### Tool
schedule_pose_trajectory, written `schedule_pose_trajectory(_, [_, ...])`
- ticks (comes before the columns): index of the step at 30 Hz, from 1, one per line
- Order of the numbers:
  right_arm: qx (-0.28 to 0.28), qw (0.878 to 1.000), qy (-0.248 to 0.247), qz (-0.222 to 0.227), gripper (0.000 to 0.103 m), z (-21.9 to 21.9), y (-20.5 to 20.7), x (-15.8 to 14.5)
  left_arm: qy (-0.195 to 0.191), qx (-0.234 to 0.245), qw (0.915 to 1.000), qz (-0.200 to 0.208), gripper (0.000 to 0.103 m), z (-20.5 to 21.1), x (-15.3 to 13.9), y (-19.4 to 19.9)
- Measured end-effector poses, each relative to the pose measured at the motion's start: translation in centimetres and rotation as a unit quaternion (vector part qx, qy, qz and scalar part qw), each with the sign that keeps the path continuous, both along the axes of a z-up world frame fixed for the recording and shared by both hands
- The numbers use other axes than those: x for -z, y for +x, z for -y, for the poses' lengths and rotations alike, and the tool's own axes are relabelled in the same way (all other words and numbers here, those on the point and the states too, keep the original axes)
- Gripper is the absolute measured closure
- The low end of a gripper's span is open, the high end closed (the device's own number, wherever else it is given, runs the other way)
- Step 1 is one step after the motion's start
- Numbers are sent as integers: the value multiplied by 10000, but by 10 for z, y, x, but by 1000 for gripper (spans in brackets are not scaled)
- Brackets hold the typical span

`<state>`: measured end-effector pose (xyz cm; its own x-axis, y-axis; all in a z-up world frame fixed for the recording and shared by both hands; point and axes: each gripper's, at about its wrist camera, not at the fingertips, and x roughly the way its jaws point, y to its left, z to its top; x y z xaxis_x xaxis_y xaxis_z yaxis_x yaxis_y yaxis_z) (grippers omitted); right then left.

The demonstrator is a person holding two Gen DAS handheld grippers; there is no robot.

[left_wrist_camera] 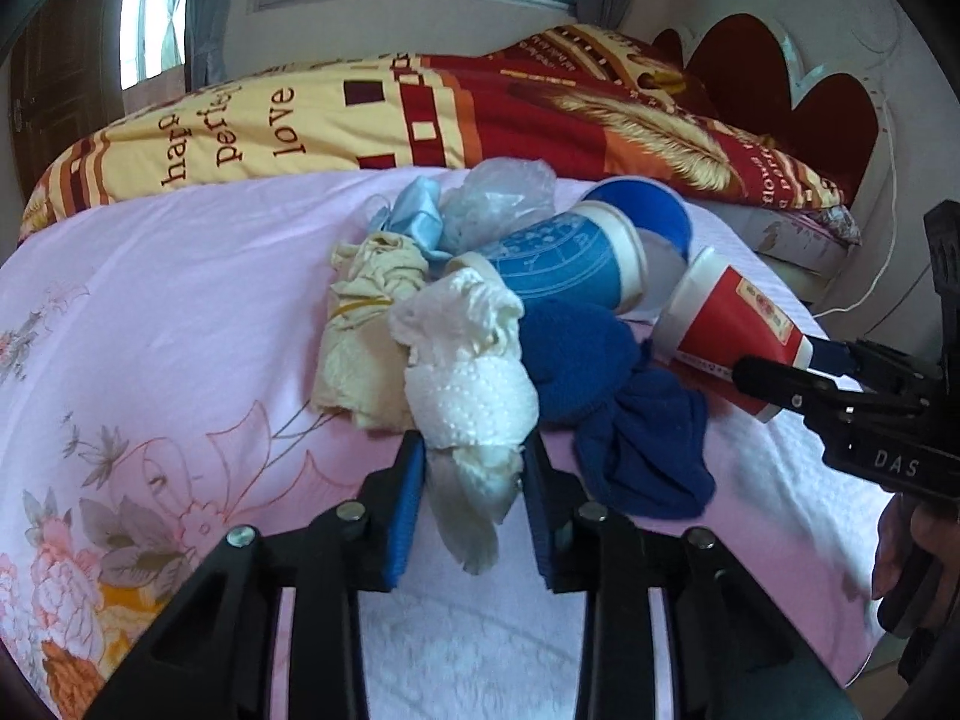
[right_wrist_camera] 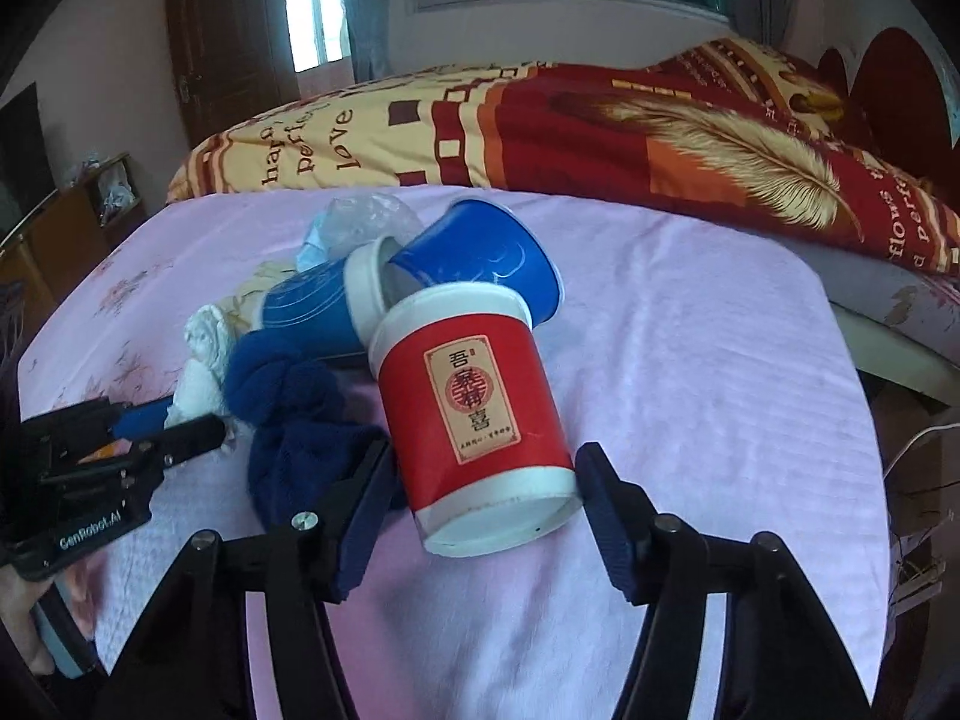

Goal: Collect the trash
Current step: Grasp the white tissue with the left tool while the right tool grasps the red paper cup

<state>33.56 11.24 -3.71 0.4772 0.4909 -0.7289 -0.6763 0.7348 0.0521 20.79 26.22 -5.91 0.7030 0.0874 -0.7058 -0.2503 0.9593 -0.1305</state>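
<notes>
my black left gripper (left_wrist_camera: 474, 468) has blue pads around white crumpled tissue (left_wrist_camera: 468, 372). my right gripper (right_wrist_camera: 486, 498) flanks a red paper cup (right_wrist_camera: 474, 414) with white rims. beside it lie blue cups (right_wrist_camera: 480, 252), a navy sock (right_wrist_camera: 294, 414), a pink floral sheet (left_wrist_camera: 150, 312).

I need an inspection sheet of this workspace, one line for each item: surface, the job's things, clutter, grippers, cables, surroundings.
Surface: pink floral sheet on a bed.
Job's things: crumpled white tissue, beige wad, clear plastic bag, light blue wrapper, two blue paper cups, red paper cup, all in one heap.
Clutter: dark blue cloth against the heap.
Grippers: left gripper pads press on the tissue; right gripper straddles the red cup, left pad touching, right pad apart.
Cables: white cable beside the bed.
Surroundings: red and yellow quilt, windows, wooden door.
</notes>
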Motion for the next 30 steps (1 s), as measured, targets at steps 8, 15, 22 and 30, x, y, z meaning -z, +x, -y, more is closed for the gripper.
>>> schedule_pose_trajectory(8, [172,9996,217,102,42,33,-30,-14,-68,-26,9998,159,72,6,-10,-37])
schedule_pose_trajectory(15, [255,9986,284,363,46,60,-63,-27,-68,111,9996,258,73,28,-15,-54])
schedule_pose_trajectory(22, [428,9965,387,600,46,96,-92,-47,-40,355,9984,449,73,56,-29,-66])
schedule_pose_trajectory(30, [679,9932,287,904,46,151,-129,-63,-23,732,9953,635,73,97,-39,-76])
